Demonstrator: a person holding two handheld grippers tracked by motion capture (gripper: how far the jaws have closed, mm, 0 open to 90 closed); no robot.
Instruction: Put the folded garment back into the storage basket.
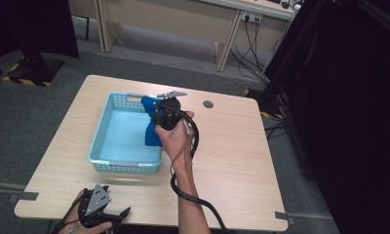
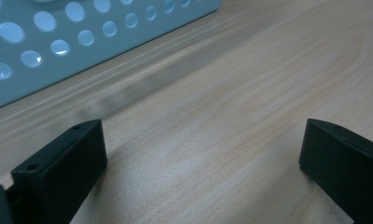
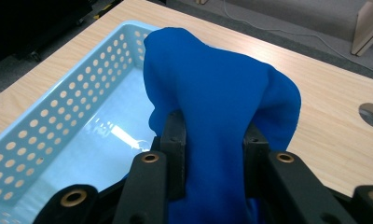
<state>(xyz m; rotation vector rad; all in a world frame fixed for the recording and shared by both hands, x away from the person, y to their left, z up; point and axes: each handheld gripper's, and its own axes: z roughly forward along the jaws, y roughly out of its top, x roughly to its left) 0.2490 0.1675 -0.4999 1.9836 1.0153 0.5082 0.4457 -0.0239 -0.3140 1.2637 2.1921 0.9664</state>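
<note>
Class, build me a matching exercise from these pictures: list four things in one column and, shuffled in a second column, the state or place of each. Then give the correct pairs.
Things:
1. blue cloth
2. basket
3. left claw
4. round hole

States or places:
A. open, nothing between its jaws, near the table's front edge
B. light blue, perforated walls, nothing lying inside
C. pinched between the right claw's jaws, over the basket's right rim
D. in the tabletop, right of the basket

Pairs: 1-C, 2-B, 3-A, 4-D
</note>
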